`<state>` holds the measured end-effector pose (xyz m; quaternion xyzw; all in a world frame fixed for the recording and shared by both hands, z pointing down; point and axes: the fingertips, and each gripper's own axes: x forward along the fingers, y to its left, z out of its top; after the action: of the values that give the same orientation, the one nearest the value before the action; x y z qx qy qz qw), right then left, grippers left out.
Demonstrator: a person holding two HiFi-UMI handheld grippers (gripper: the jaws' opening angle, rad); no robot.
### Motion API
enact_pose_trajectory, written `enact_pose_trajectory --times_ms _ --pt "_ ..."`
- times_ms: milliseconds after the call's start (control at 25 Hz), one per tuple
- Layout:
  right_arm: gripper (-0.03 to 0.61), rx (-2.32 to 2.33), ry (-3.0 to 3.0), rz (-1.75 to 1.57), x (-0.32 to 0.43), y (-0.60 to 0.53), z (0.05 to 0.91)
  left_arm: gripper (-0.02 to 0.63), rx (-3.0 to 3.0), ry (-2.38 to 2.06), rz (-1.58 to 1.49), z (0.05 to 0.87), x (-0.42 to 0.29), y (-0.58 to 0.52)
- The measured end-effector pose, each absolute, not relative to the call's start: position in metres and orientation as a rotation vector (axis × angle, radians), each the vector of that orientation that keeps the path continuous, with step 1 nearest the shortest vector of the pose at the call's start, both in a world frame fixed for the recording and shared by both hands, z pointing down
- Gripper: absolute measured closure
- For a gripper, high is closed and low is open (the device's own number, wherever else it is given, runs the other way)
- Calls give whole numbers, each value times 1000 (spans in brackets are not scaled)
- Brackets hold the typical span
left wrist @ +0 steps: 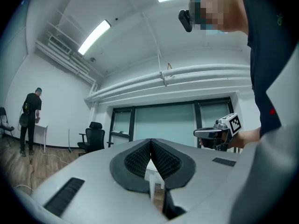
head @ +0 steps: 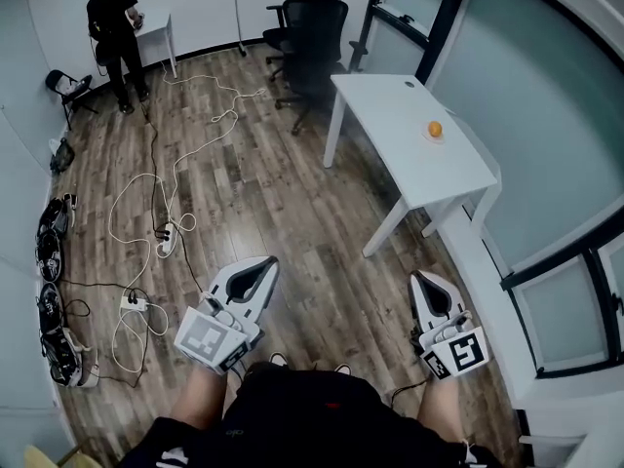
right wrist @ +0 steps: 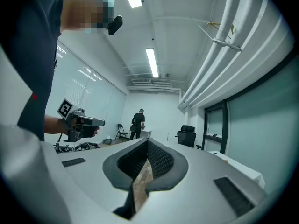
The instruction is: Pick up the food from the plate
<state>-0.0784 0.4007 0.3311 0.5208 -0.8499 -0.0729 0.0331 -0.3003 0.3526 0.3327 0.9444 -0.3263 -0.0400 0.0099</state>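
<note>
Fingers (left wrist: 134, 158) clenched on nothing at both left gripper (head: 267, 264) and right gripper (head: 421, 280), so walk to the far-right bench (head: 385, 105), spread one pair early, then descend squarely over the orange food (head: 434, 128) on its plate (head: 434, 139).

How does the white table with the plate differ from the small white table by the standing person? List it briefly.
The plate table is far larger than the small table. The plate table carries a plate with orange food; the small table's top is too far to read. A person stands at the small table; black office chairs stand by the plate table. Both are white.
</note>
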Motion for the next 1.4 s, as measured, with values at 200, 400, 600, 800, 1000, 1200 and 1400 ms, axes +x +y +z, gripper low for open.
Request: enact_pose_trajectory --times_ms 200,400,600,800,1000,1200,1400 --pt "557 1630 -2602 -223 -103 380 329 591 2931 -1017 -116 349 -342 335" --pt "557 1672 -2630 -234 -108 360 321 591 2916 -1009 -139 352 -351 306" --pt "556 1624 -2629 -196 -113 316 330 591 2937 -1001 -116 350 -342 271" --pt "557 1612 -2607 -197 -92 256 339 591 2925 -1008 -93 349 -319 221" --pt "557 1613 -2610 -198 -59 195 344 591 2940 -1030 -51 349 -283 162" --pt "557 1598 -2616 -190 -14 138 344 591 2978 -1038 30 348 -226 111" --pt "557 1604 -2636 -163 35 91 349 591 2975 -1043 41 350 -176 63"
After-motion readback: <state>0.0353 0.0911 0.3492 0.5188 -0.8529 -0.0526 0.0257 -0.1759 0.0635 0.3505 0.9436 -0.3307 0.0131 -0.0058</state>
